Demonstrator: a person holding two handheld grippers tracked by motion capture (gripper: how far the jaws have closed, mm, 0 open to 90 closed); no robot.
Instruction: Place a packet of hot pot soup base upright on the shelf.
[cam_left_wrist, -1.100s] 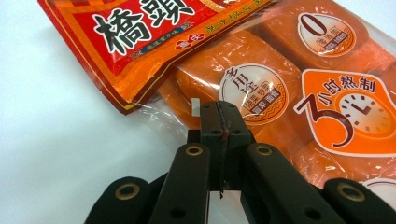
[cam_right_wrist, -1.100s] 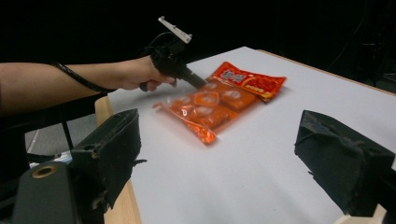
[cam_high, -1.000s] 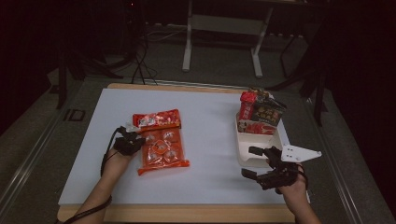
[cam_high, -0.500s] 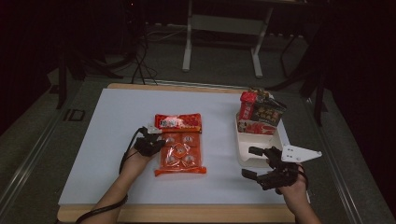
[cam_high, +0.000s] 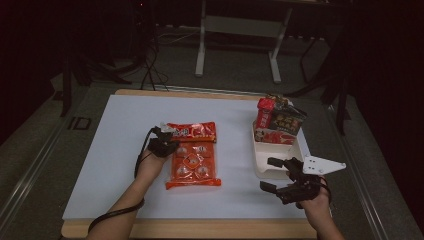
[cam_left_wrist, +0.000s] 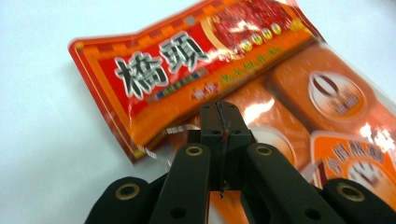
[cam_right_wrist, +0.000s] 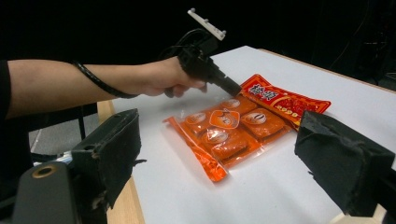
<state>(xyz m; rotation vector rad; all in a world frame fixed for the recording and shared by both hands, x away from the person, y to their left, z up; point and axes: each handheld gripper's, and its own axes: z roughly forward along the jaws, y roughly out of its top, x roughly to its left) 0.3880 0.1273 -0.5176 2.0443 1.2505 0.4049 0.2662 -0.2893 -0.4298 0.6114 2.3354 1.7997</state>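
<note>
1. Two grippers in play; left gripper (cam_high: 169, 141) has its jaws pressed together, pinching the left edge of the orange snack pack (cam_high: 192, 156) just under its red header, film crinkled at the nip in the left gripper view
2. Right gripper (cam_high: 274, 174) hangs with jaws spread wide, nothing between them, near the front right corner of the table (cam_high: 100, 165), just in front of the tray
3. Pack lies flat around the middle of the table, well apart from the cream tray (cam_high: 261, 161) at the right edge
4. Step in hand, as I judge it: dragging the pack by its edge toward the tray side. Next move calls for a firm pinch on thin film, then a lift or a hand-over to the right gripper
5. Pack: glossy, slippery plastic, flat rectangle, square bricks showing through clear film, sealed crimped ends
6. Tray: rigid smooth plastic, shallow; red and dark snack packets (cam_high: 280, 121) stand upright at its far end
</note>
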